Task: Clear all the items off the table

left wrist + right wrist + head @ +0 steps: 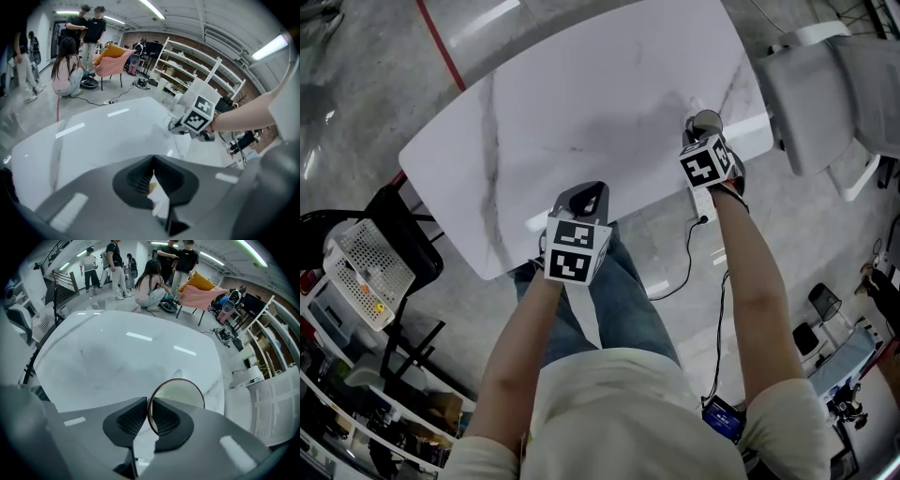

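A white marble table [581,103] carries only one thing that I can see, a small round dish [180,397] with a dark red rim and a pale inside. The dish [707,119] is near the table's right edge. My right gripper [147,411] points steeply down, and its pads press on the dish's rim from both sides. In the head view the right gripper [700,133] is right over the dish. My left gripper [586,199] hangs at the table's near edge with its jaws together. Below the left gripper [153,176] tips shows a pale sliver, which I cannot identify.
A grey chair [825,84] stands past the table's right corner. A black chair with a white perforated basket [366,253] is at the left, beside shelves. A cable [689,253] runs over the floor by my legs. Several people [150,284] and a pink-draped chair [201,291] are beyond the table.
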The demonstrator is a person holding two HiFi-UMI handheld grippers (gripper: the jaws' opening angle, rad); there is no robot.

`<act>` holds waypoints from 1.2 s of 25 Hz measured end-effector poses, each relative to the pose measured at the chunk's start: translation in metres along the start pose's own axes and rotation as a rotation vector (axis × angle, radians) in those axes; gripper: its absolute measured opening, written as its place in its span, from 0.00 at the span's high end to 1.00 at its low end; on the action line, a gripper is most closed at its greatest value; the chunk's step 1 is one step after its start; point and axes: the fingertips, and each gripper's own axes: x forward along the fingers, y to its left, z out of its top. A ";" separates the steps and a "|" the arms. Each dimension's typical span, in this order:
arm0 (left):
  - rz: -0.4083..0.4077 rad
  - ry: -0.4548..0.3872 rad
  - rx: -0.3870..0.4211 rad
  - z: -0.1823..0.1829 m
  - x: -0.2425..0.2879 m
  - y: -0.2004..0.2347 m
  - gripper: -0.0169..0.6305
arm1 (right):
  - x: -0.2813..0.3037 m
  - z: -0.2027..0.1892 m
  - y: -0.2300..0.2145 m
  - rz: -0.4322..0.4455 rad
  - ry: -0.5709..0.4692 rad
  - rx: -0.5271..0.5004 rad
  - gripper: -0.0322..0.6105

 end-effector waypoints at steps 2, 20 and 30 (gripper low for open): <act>0.004 -0.003 -0.006 -0.001 -0.004 0.001 0.96 | -0.002 0.001 0.004 0.004 0.000 -0.004 0.89; 0.030 -0.064 -0.053 -0.002 -0.035 0.016 0.96 | -0.042 0.034 0.067 0.050 -0.101 -0.010 0.90; 0.081 -0.120 -0.113 -0.008 -0.078 0.046 0.96 | -0.079 0.069 0.135 0.099 -0.170 -0.092 0.90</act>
